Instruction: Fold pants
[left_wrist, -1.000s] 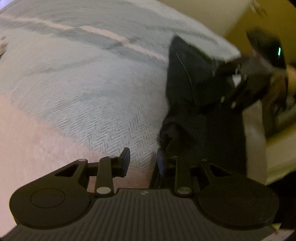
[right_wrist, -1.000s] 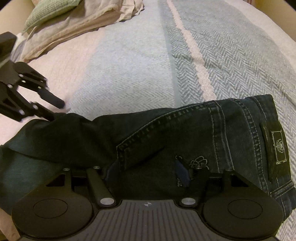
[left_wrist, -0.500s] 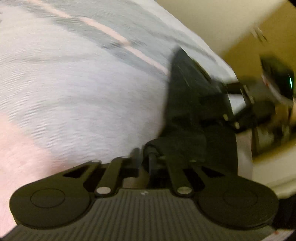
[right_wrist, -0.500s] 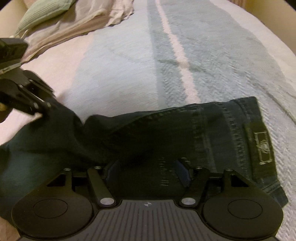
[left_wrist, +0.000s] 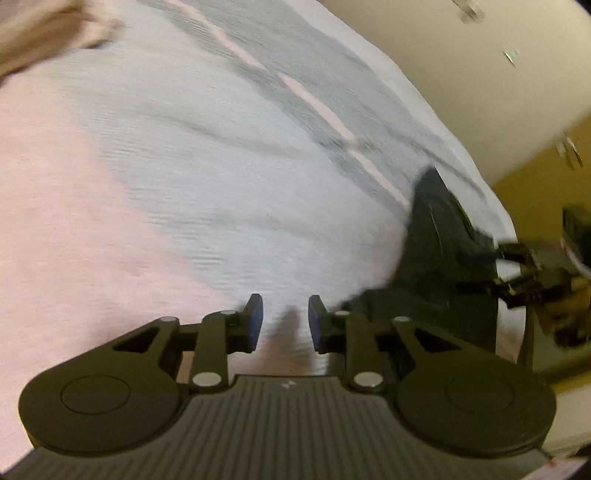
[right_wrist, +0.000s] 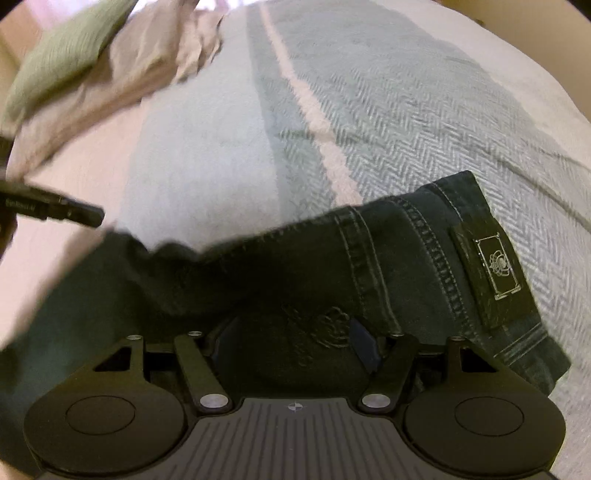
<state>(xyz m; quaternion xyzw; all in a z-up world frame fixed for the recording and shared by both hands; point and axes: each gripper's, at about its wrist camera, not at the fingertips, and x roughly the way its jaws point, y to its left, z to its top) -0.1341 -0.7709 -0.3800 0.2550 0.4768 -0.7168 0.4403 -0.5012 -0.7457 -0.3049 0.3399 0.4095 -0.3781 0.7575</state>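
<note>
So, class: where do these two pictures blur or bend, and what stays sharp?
Left wrist view: the bedspread smears with motion blur, while the left claw stays crisp. Right wrist view: the jeans and their leather patch are sharp, the pillows blurred; both bend like fisheyes.

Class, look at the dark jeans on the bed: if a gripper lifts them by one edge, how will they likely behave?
The jeans would probably droop rather than hold shape: the leg end already lies slumped and rumpled. They look fairly heavy for cloth, given thick seams and a waistband patch. Sliding seems unlikely on the textured bedspread; they would probably bunch instead.
</note>
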